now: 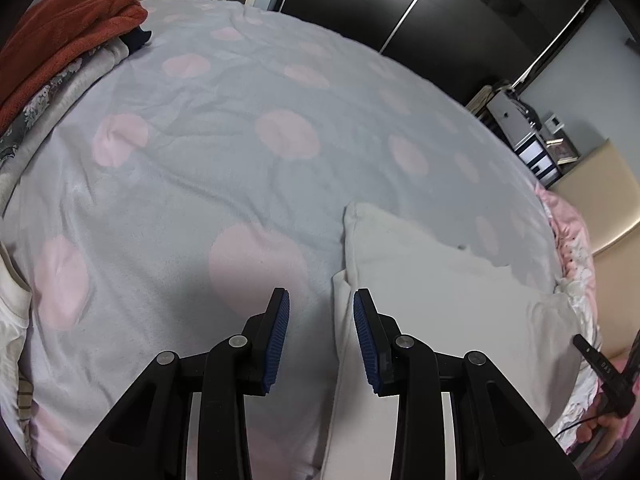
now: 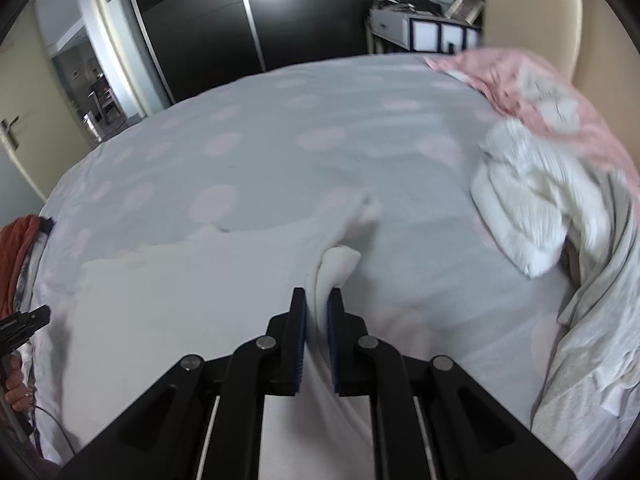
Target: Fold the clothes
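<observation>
A white garment (image 1: 440,300) lies spread flat on the grey bed cover with pink dots (image 1: 240,140). My left gripper (image 1: 321,296) hovers over the garment's left edge, jaws apart, with nothing pressed between the blue pads. In the right wrist view the same white garment (image 2: 180,280) stretches off to the left. My right gripper (image 2: 317,296) is shut on a raised fold of its edge, and the cloth bunches just past the fingertips. The right gripper's handle and the hand holding it show at the left wrist view's lower right edge.
A rust-red towel (image 1: 68,28) tops a pile of folded cloth at the bed's far left. Crumpled white clothes (image 2: 532,200), a pink cloth (image 2: 540,88) and a grey garment (image 2: 600,320) are heaped at the right. A dark wardrobe (image 2: 208,20) stands beyond the bed.
</observation>
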{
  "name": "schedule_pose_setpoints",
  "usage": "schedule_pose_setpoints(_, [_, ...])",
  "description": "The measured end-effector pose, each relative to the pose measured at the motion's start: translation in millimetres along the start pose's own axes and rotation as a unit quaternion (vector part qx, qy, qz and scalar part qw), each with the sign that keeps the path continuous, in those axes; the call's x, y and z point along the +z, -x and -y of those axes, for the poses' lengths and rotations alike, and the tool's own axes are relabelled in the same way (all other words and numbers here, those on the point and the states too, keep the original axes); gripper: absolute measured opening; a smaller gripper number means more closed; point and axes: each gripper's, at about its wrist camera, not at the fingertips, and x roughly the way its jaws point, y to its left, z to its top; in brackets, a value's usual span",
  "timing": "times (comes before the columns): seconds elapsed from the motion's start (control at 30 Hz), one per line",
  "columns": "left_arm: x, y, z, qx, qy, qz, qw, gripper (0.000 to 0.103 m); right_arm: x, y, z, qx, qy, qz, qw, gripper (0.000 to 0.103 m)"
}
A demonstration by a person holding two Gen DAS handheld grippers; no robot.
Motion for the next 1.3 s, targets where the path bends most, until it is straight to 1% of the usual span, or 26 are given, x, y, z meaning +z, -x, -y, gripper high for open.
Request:
schedule_pose_setpoints(0.1, [1,7,1,-0.003,-0.004,0.011,0.9999,0.035,16,4,-40,0.003,0.015,0.003,1.000,0.009])
schedule_pose_setpoints(0.23, [3,15,0,-0.026,-0.002,0.018,0.9995,0.035,27,11,-98,0.019,0.038,0.010,0.999,0.009])
schedule_pose_setpoints(0.37, [7,19,-7,-0.055,0.008,0.013,0.9984,0.035,32,2,-160,0.037,0.066,0.008,0.997,0.009])
schedule_pose_setpoints(0.43, [9,16,-14,-0.068,0.020,0.006,0.9974,0.035,31,-6,-191,0.047,0.079,0.006,0.996,0.009])
schedule_pose_setpoints(0.5, [10,12,-21,-0.074,0.031,-0.002,0.9968,0.035,29,-17,-222,0.058,0.091,-0.002,0.994,0.009])
schedule_pose_setpoints(0.6, [13,5,-33,-0.074,0.057,-0.012,0.9956,0.035,21,-41,-261,0.076,0.094,-0.025,0.992,0.009])
schedule_pose_setpoints(0.73, [16,-3,-50,-0.077,0.090,-0.018,0.9928,0.035,2,-69,-304,0.096,0.104,-0.054,0.988,0.009])
schedule_pose_setpoints(0.8, [16,-5,-52,-0.075,0.094,-0.022,0.9925,0.035,-6,-75,-318,0.100,0.114,-0.063,0.986,0.009])
schedule_pose_setpoints(0.87, [17,-6,-53,-0.076,0.096,-0.025,0.9922,0.035,-11,-78,-326,0.103,0.116,-0.061,0.986,0.009])
schedule_pose_setpoints(1.0, [20,-8,-54,-0.085,0.100,-0.026,0.9910,0.035,-11,-88,-329,0.119,0.111,-0.075,0.984,0.009])
schedule_pose_setpoints(1.07, [21,-10,-53,-0.085,0.099,-0.028,0.9910,0.035,-16,-93,-331,0.131,0.116,-0.090,0.980,0.009])
schedule_pose_setpoints(1.2, [21,-12,-53,-0.078,0.095,-0.032,0.9919,0.035,-30,-102,-347,0.122,0.159,-0.095,0.975,0.009])
schedule_pose_setpoints(1.3, [21,-12,-51,-0.075,0.093,-0.033,0.9923,0.035,-39,-117,-352,0.116,0.170,-0.119,0.971,0.010])
